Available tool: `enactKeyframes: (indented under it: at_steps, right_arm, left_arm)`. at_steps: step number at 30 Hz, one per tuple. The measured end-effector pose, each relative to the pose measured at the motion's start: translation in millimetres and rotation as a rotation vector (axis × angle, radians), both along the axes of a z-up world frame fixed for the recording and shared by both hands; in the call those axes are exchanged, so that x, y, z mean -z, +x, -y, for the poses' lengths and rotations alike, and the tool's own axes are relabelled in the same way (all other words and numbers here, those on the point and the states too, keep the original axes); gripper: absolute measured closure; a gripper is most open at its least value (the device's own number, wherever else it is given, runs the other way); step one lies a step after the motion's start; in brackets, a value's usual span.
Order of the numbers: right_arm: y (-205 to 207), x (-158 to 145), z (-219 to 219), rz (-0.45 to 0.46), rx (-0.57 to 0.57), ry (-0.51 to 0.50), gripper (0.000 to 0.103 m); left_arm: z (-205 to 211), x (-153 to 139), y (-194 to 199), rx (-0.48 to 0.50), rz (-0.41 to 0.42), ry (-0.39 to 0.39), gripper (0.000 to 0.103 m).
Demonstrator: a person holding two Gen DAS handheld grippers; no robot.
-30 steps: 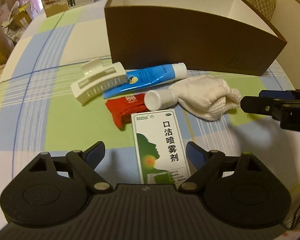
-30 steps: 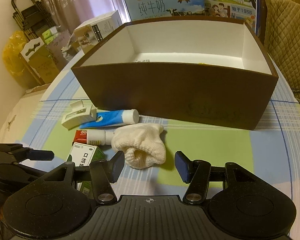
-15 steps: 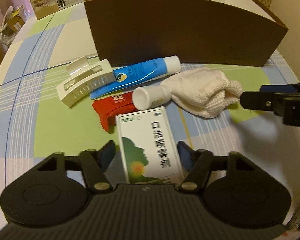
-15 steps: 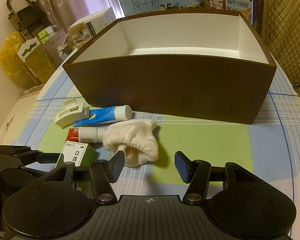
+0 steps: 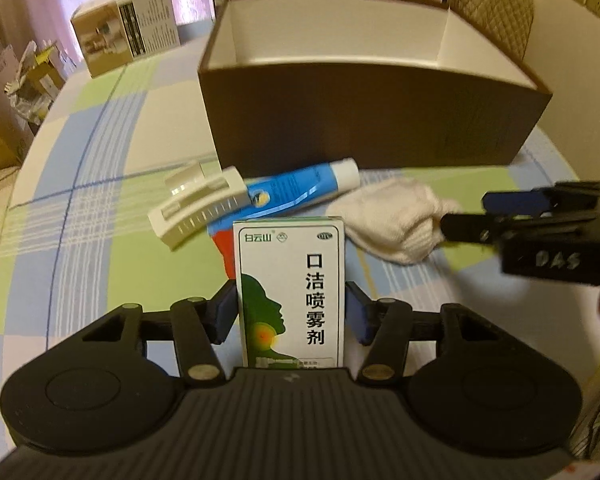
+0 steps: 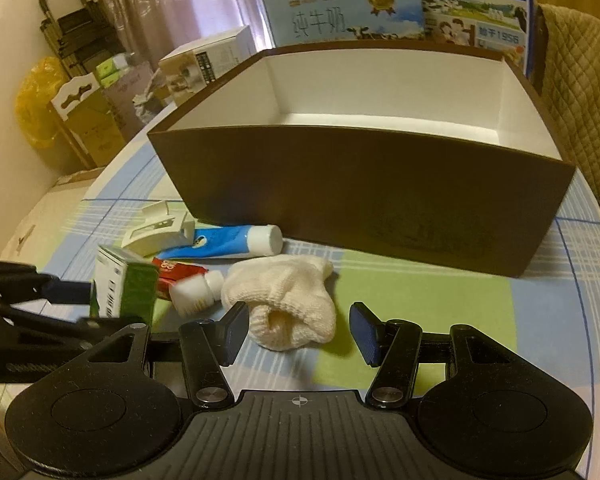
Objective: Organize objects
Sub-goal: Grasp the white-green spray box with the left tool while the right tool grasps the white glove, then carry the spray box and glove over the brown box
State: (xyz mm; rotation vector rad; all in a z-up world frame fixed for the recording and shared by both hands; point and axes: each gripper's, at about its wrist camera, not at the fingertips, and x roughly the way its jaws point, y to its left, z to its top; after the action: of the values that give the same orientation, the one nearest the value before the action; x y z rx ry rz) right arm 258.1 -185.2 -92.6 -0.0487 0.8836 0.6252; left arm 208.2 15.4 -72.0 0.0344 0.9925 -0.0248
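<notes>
**Spray box clamped, sock up next**

Spray box (image 5: 291, 292) sits upright between the left gripper (image 5: 291, 312) pads, pinched on both long sides and tilted up off the tablecloth (image 5: 100, 208), just in front of the brown box (image 5: 364, 120). Risk as I see it: it's a light carton, so squeezing could crush it, or it could twist out on the way over the box wall. Right gripper (image 6: 298, 332) is spread wide, holding nothing, straddling the white sock (image 6: 284, 300) without pinching it. Toothpaste tube (image 5: 300, 190) and white clip (image 5: 200, 208) lie beside.
</notes>
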Motion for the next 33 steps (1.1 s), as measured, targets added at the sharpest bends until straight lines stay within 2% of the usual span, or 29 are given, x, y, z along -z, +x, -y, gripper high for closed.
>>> enactKeyframes:
  at_steps: [4,8,10,19,21,22,24,25,26,27,29,33]
  right_arm:
    - [1.0,3.6,-7.2,0.012,-0.015,0.01,0.048]
    - [4.2,7.6,-14.0,0.02,-0.015,0.022,0.027]
    - [5.0,9.2,-19.5,0.043,-0.017,0.003,0.024]
    - [5.1,25.8,-34.4,0.063,-0.047,-0.074,0.024]
    - [5.1,28.3,-36.1,0.065,-0.044,-0.085,0.028]
    - [4.8,29.6,-36.6,0.067,-0.05,-0.085,0.034]
    - [2.9,31.2,-37.3,0.079,-0.06,-0.091,0.041]
    - [1.6,31.3,-38.0,0.093,-0.066,-0.101,0.049]
    - [0.4,31.3,-38.3,0.104,-0.076,-0.108,0.061]
    - [-0.7,30.6,-37.9,0.115,-0.086,-0.105,0.067]
    - [-2.8,28.3,-36.8,0.127,-0.097,-0.101,0.075]
    - [-9.0,18.5,-33.0,0.123,-0.118,-0.071,0.077]
  left_arm:
    - [-5.3,-4.0,2.5,-0.023,0.016,0.0,0.052]
    - [-12.9,-7.3,3.5,-0.054,0.023,0.003,0.052]
    - [-15.6,-8.3,5.1,-0.066,0.029,0.007,0.052]
    - [-18.3,-5.6,12.1,-0.089,0.026,0.014,0.052]
    - [-18.3,-5.5,13.0,-0.093,0.027,0.015,0.052]
    - [-17.7,-5.4,12.9,-0.094,0.029,0.016,0.052]
    - [-16.9,-5.0,12.8,-0.093,0.029,0.018,0.052]
    - [-17.0,-4.7,13.4,-0.092,0.029,0.019,0.052]
    - [-16.9,-4.5,13.5,-0.092,0.029,0.02,0.052]
    - [-16.7,-4.5,13.4,-0.091,0.03,0.022,0.052]
    - [-16.9,-4.8,13.2,-0.089,0.031,0.022,0.052]
    - [-16.9,-6.5,12.2,-0.089,0.037,0.023,0.052]
